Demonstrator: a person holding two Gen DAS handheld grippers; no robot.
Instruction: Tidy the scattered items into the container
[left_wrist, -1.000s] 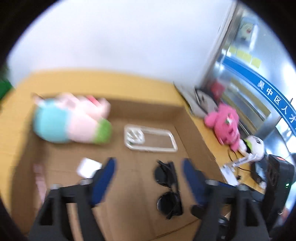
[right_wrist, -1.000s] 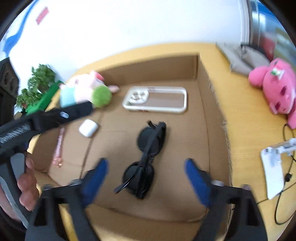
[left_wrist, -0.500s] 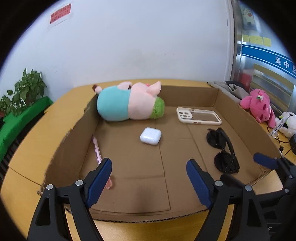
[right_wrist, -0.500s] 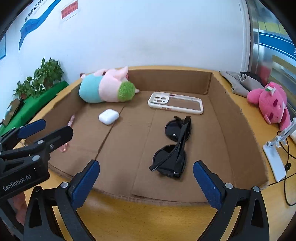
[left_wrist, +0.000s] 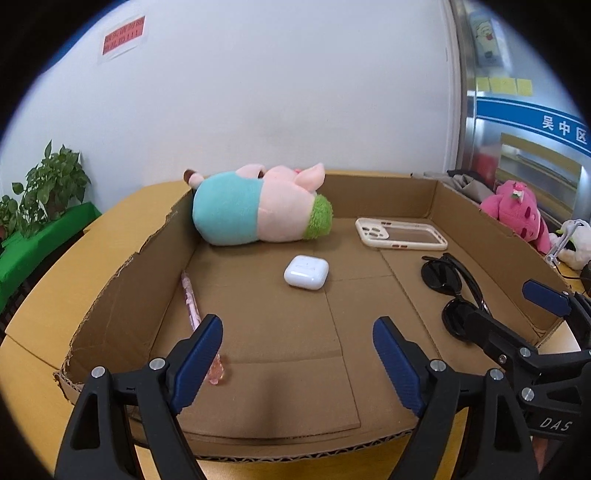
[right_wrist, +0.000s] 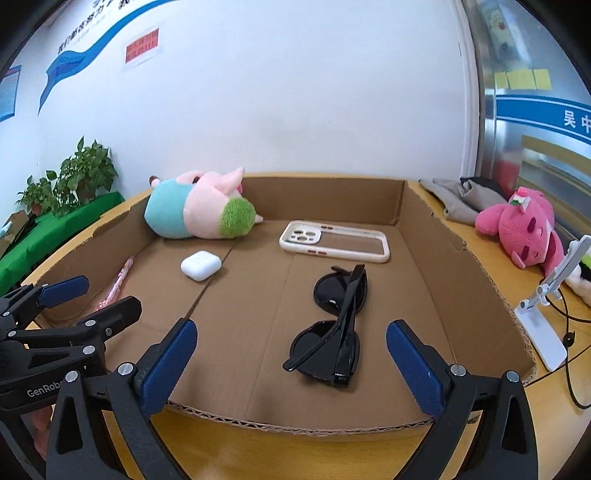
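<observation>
Left wrist: both tongs (left_wrist: 297, 334) (right_wrist: 290, 341) spread wide, empty, at cardboard box (left_wrist: 122, 280) near rim.

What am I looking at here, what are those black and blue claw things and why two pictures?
Those are two hand-held grippers, one in each of a person's hands, each carrying a wide-angle camera looking along its blue-padded fingers. One picture comes from the left gripper, the other from the right gripper. Both are open and hold nothing. Before them a shallow cardboard box sits on a yellow table. Inside lie a pig plush toy, a white earbud case, a phone case, black sunglasses and a pink pen. A pink plush toy lies outside, on the table.
</observation>
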